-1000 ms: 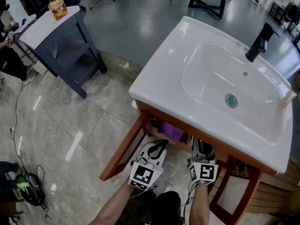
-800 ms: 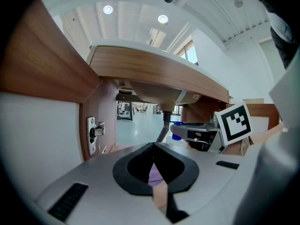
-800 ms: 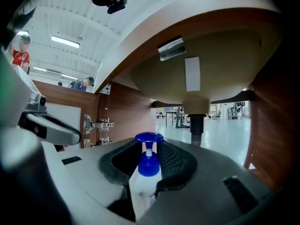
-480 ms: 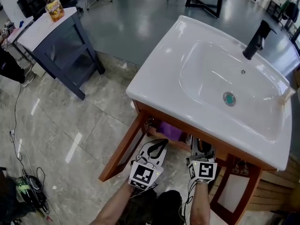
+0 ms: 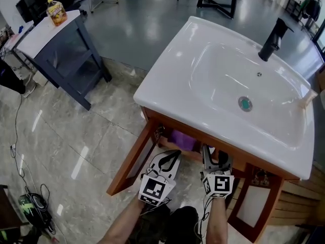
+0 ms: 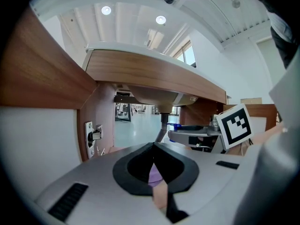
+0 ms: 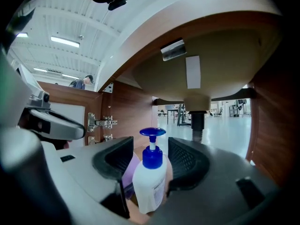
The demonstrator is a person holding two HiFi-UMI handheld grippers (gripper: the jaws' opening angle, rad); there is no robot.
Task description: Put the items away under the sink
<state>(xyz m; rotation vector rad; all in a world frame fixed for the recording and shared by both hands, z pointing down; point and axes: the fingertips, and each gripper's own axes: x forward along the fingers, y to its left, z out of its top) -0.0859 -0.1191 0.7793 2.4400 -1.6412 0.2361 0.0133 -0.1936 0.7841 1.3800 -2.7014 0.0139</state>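
Note:
A white pump bottle [image 7: 151, 177] with a blue pump head stands upright on the cabinet floor under the sink [image 5: 167, 80]. My right gripper [image 7: 152, 156] has just been opening; its jaws now stand open on either side of the bottle, with a gap on the left. A purple item [image 7: 129, 175] sits right behind the bottle and also shows in the head view [image 5: 184, 140]. My left gripper [image 6: 153, 161] is shut and empty, just left of the right gripper [image 5: 216, 159] at the cabinet opening.
The sink's drain pipe [image 7: 197, 116] hangs down behind the bottle. Door hinges [image 7: 101, 122] sit on the wooden left wall, and an open cabinet door [image 5: 254, 207] stands at the right. A dark side table [image 5: 61, 39] carrying a bottle is on the tiled floor far left.
The right gripper's jaws have spread apart around the pump bottle, letting go of it. Neither hand has moved.

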